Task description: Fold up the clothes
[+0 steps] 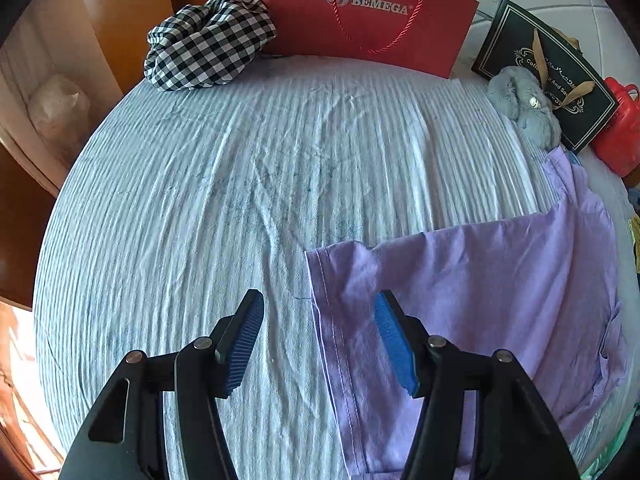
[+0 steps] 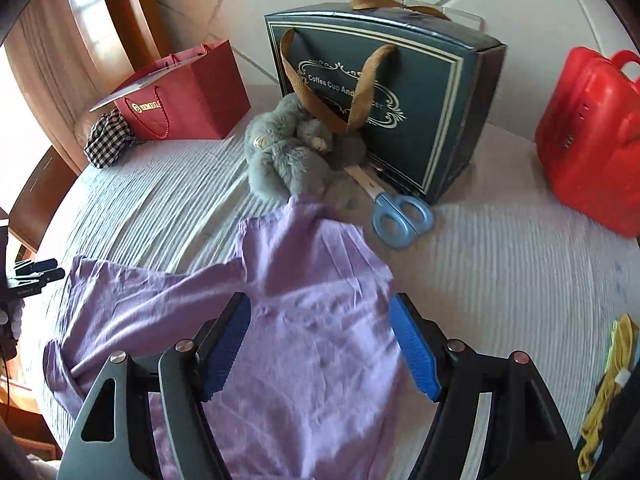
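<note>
Hovering with both tongs apart and empty — my left gripper (image 1: 318, 336) straddles the hemmed edge of the lilac shirt (image 1: 480, 280), which spreads toward the frame's right; my right gripper (image 2: 320, 340) hangs over its middle — neither nearer.

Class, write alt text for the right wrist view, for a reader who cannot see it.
An open right gripper hovers over a crumpled purple shirt on a striped bedsheet. Behind the shirt lie a grey plush toy and blue-handled scissors, in front of a dark gift box, with a red bag to the left and a red case to the right.
</note>
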A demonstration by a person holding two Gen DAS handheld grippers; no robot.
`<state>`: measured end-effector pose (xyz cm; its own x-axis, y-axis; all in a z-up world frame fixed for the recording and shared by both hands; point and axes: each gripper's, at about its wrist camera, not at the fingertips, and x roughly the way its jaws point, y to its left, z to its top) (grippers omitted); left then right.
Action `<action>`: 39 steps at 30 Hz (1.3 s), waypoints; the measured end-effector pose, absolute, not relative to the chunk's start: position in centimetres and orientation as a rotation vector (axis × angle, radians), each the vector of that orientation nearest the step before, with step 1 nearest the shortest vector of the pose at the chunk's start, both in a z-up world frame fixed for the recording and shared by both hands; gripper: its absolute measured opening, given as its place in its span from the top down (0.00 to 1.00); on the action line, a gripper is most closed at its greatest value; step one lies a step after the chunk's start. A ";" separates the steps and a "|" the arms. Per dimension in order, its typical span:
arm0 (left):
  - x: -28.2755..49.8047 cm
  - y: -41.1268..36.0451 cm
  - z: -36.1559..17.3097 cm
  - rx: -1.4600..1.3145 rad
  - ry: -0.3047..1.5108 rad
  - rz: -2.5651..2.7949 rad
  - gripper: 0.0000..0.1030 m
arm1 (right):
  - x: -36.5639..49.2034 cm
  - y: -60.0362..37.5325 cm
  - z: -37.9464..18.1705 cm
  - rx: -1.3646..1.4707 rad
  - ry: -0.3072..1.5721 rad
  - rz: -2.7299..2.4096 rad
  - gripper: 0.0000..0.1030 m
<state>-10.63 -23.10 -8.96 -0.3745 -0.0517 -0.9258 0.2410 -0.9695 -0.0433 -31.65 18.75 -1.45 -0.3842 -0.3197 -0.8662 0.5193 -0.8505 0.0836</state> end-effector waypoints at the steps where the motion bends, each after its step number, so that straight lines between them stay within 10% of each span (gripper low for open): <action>1: -11.1 -23.2 -9.4 1.652 0.257 -2.449 0.43 | -32.8 17.8 -2.1 1.345 0.298 -2.229 0.31; 11: -12.9 -23.4 -12.0 1.652 0.203 -2.440 0.42 | -39.1 11.7 -9.4 1.391 0.464 -2.122 0.28; 15: -13.1 -22.8 -11.8 1.666 0.219 -2.457 0.92 | -38.7 10.7 -10.1 1.383 0.525 -2.097 0.84; 17: -13.4 -22.4 -11.5 1.675 0.192 -2.458 0.94 | -38.1 10.9 -8.9 1.343 0.515 -2.124 0.89; 32: -1.5 -17.4 -4.8 1.434 0.072 -2.710 0.93 | -15.9 27.4 -1.1 1.140 0.291 -2.183 0.90; 39: 5.5 -15.2 -9.0 1.691 0.115 -2.597 0.67 | -10.5 33.1 -7.1 1.483 0.229 -2.153 0.71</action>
<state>5.52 -15.24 -9.02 -0.4048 0.0063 -0.9144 0.0744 -0.9964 -0.0398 -10.49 33.06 -7.12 -0.2723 -0.3135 -0.9097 0.4975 -0.8551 0.1458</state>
